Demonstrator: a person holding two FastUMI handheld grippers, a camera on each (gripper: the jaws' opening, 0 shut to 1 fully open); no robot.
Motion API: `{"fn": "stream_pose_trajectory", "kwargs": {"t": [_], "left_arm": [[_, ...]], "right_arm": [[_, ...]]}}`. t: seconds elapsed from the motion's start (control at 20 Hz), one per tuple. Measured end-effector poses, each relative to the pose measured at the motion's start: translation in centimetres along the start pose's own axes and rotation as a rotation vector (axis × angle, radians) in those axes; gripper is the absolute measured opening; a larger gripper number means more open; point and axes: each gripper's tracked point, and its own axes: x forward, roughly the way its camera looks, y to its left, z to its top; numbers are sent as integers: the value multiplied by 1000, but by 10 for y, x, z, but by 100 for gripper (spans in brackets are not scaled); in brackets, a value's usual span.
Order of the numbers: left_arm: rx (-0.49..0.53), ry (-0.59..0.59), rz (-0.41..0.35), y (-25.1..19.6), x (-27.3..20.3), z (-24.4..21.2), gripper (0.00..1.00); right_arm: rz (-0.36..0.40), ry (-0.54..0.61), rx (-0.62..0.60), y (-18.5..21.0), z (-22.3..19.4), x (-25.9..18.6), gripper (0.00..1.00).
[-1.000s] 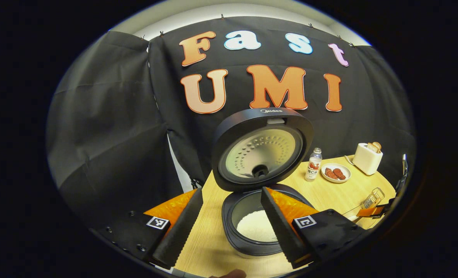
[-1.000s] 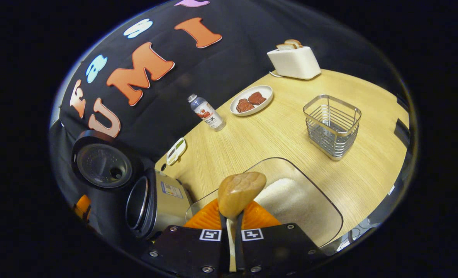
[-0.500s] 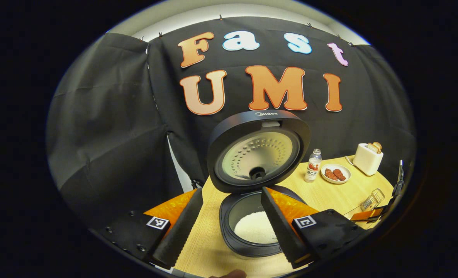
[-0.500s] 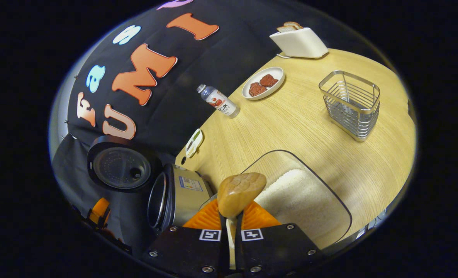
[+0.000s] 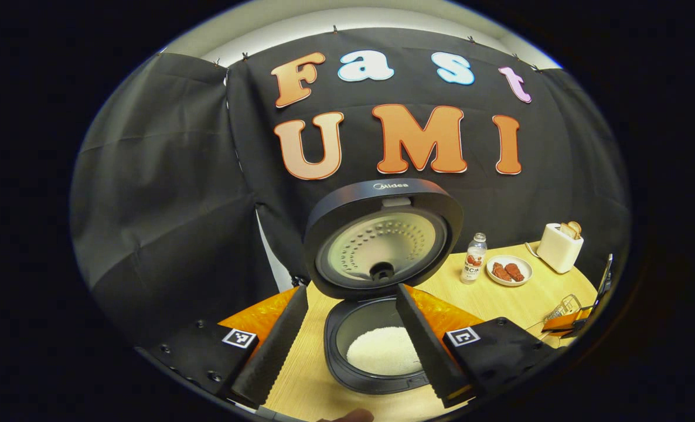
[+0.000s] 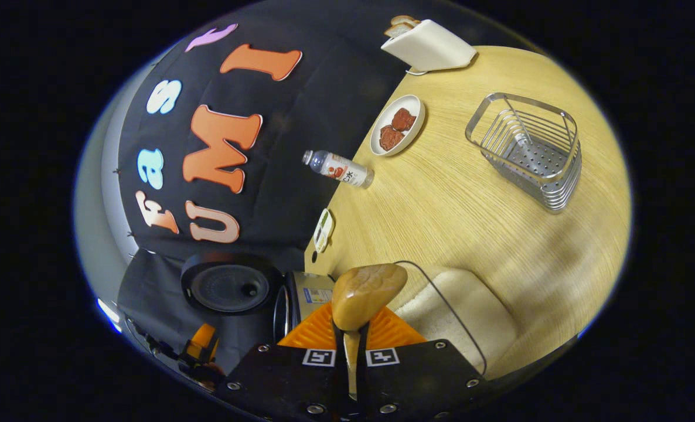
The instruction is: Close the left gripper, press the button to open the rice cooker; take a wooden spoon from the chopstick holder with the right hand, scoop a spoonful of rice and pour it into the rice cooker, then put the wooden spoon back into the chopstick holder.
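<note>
In the left gripper view, my left gripper (image 5: 347, 346) hangs with its fingers spread, holding nothing. Between them sits the rice cooker (image 5: 377, 351), lid raised, white rice already in its pot. Far right, my right gripper (image 5: 564, 321) shows small at the table's (image 5: 500, 299) edge.

In the right gripper view, my right gripper (image 6: 352, 346) is pressed together on the stem of the wooden spoon (image 6: 366, 295), bowl pointing forward. Just beyond it lies the clear rice container (image 6: 459, 305); the wire chopstick holder (image 6: 529, 149) stands well apart, empty. Judging from this, the spoon goes back next: I should approach stem-down, centre it over the holder, then release.
</note>
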Motion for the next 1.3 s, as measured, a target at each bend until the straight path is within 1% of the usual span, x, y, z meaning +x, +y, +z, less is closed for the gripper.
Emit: {"fn": "stream_pose_trajectory", "kwargs": {"t": [0.05, 0.15, 0.25, 0.45, 0.65, 0.75, 0.8, 0.85, 0.95, 1.05, 1.1, 1.15, 1.2, 1.25, 1.3], "left_arm": [[-2, -3, 3, -3, -1, 1, 100], [-14, -4, 8, -9, -1, 2, 100], [-22, -4, 14, -15, -2, 3, 100], [-32, -13, 25, -22, -3, 7, 100], [-41, -31, 48, -17, -6, 12, 100], [-48, -39, 66, -12, -10, 13, 100], [-52, -43, 76, -8, -12, 12, 98], [-58, -46, 84, -3, -14, 12, 100], [-69, -47, 109, 10, -19, 10, 100], [-82, -48, 142, 27, -25, 7, 100], [-87, -48, 160, 36, -28, 5, 98], [-93, -50, 181, 45, -33, 3, 100], [-98, -49, 200, 55, -37, 1, 98], [-100, -46, 223, 66, -41, -3, 100], [-106, -41, 246, 77, -46, -8, 98]], "right_arm": [[13, -8, 24, 0, 9, -3, 5], [42, -14, 75, 0, 22, -10, 5], [85, -11, 130, 9, 31, -16, 5], [214, -4, 264, 40, 50, -22, 5], [319, 36, 365, 79, 54, -16, 5], [356, 54, 407, 99, 55, -9, 5], [366, 63, 417, 109, 53, -4, 5], [377, 78, 421, 118, 50, 4, 5], [383, 115, 408, 139, 42, 19, 5], [379, 154, 382, 157, 27, 34, 5], [375, 174, 371, 165, 21, 42, 5], [371, 192, 362, 173, 15, 52, 5], [367, 209, 354, 180, 7, 61, 5], [361, 224, 342, 187, 1, 71, 5], [350, 237, 328, 192, -6, 81, 5]]}}
